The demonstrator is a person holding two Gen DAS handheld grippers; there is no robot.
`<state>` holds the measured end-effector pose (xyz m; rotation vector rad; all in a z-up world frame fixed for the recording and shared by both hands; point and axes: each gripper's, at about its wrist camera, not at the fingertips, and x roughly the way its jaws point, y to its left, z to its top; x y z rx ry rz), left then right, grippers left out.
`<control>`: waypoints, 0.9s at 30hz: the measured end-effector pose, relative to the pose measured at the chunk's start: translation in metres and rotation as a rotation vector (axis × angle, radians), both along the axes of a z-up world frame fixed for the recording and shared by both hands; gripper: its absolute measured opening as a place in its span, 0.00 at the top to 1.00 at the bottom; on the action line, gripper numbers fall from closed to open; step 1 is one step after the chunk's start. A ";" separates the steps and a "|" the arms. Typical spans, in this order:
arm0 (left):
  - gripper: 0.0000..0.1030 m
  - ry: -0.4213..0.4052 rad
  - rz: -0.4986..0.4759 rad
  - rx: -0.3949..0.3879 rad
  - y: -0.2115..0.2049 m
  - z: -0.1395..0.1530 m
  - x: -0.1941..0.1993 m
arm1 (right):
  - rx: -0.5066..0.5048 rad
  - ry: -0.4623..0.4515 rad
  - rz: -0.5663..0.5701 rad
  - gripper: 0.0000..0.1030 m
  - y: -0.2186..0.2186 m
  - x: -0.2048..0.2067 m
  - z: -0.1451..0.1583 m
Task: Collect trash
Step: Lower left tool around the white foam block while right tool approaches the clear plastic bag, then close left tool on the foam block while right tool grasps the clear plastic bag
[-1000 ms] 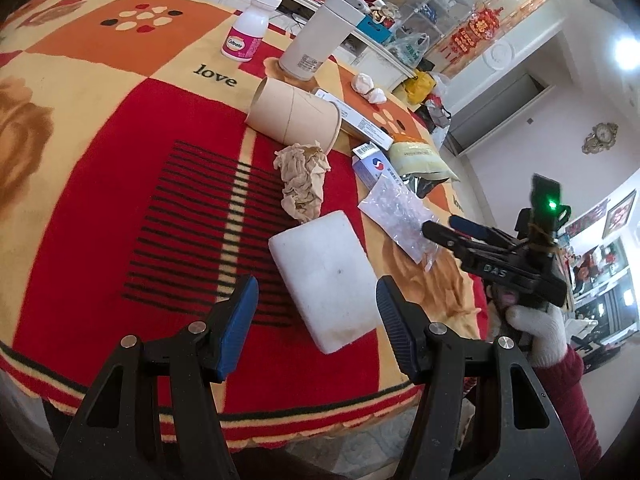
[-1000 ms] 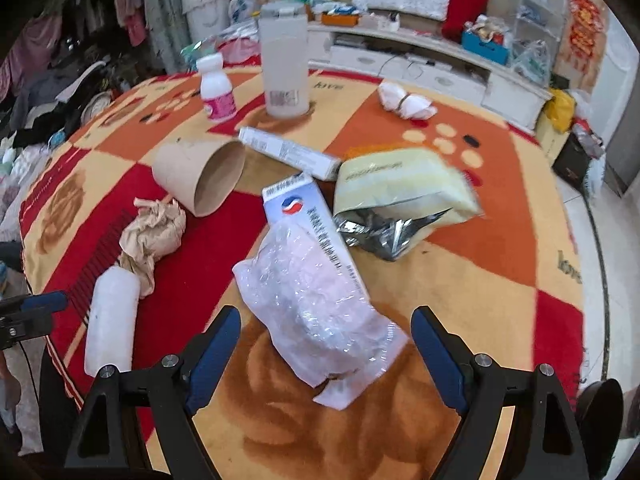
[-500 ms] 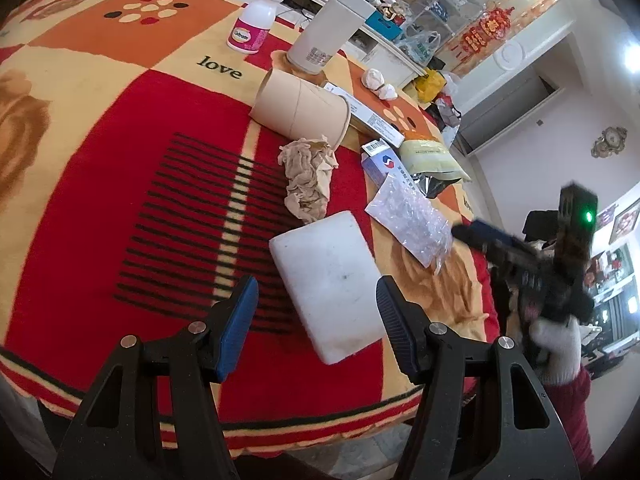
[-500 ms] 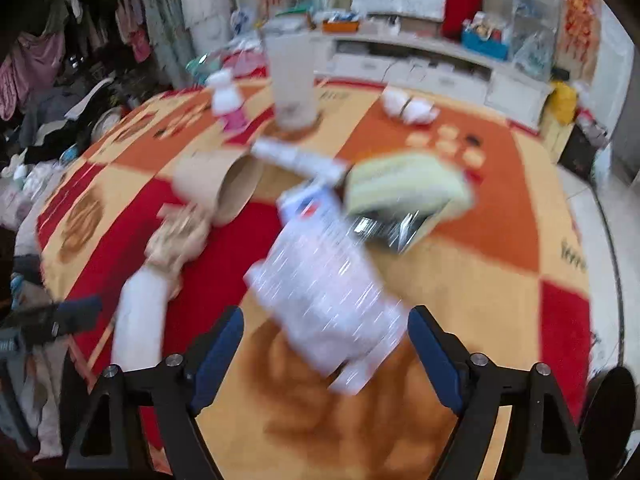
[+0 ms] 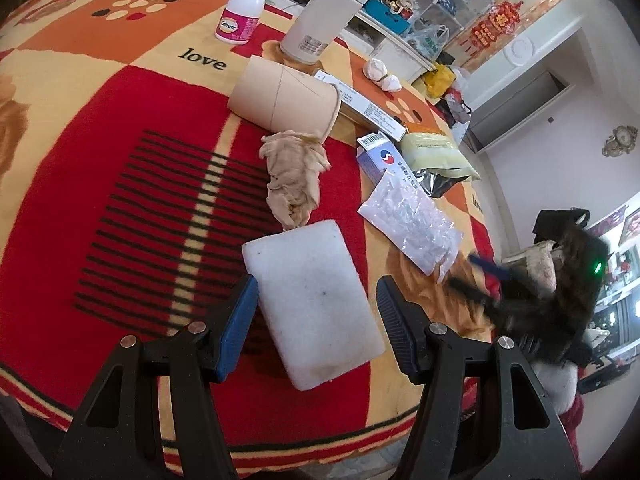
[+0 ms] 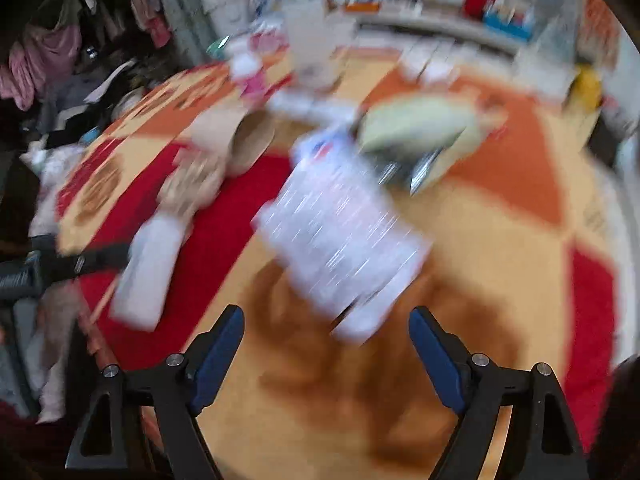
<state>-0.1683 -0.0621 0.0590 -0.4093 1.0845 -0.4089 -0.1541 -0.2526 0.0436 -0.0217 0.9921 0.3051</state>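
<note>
My left gripper (image 5: 316, 324) is open, its fingers on either side of a white foam block (image 5: 312, 304) lying on the round table's blanket. Beyond it lie a crumpled brown paper (image 5: 294, 178), a tipped paper cup (image 5: 286, 98), a clear plastic bag (image 5: 410, 218), a small blue-white box (image 5: 378, 158) and a yellow-green pouch (image 5: 438, 150). My right gripper (image 6: 326, 354) is open and empty, low over the table just short of the plastic bag (image 6: 340, 236); that view is motion-blurred. It shows blurred at the left view's right edge (image 5: 480, 284).
A white pill bottle (image 5: 242, 14), a tall white tumbler (image 5: 324, 12), a long flat carton (image 5: 360, 102) and two white wads (image 5: 384, 74) stand farther back. The table edge (image 5: 200, 428) runs just below my left gripper. Shelves and furniture lie beyond.
My right gripper has moved in fast toward the plastic bag, blurring its view. My left gripper has crept slightly closer to the foam block. Both stay open.
</note>
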 end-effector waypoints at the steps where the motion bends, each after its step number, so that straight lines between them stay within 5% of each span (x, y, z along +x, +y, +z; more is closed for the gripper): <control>1: 0.41 -0.003 0.000 -0.001 -0.001 0.001 0.000 | -0.020 -0.046 -0.018 0.19 -0.004 0.007 0.007; 7: 0.41 -0.008 -0.001 0.015 -0.003 0.003 -0.002 | 0.049 0.024 -0.005 0.19 -0.007 0.046 -0.009; 12: 0.41 -0.006 -0.011 0.017 0.003 0.005 -0.007 | 0.144 0.119 0.100 0.19 0.002 0.006 -0.019; 19: 0.41 0.016 -0.025 0.020 -0.009 -0.006 -0.002 | -0.014 -0.023 0.058 0.19 -0.001 0.008 0.010; 27: 0.33 0.022 0.004 0.108 -0.028 -0.018 0.001 | -0.299 -0.067 0.233 0.19 0.048 0.030 -0.016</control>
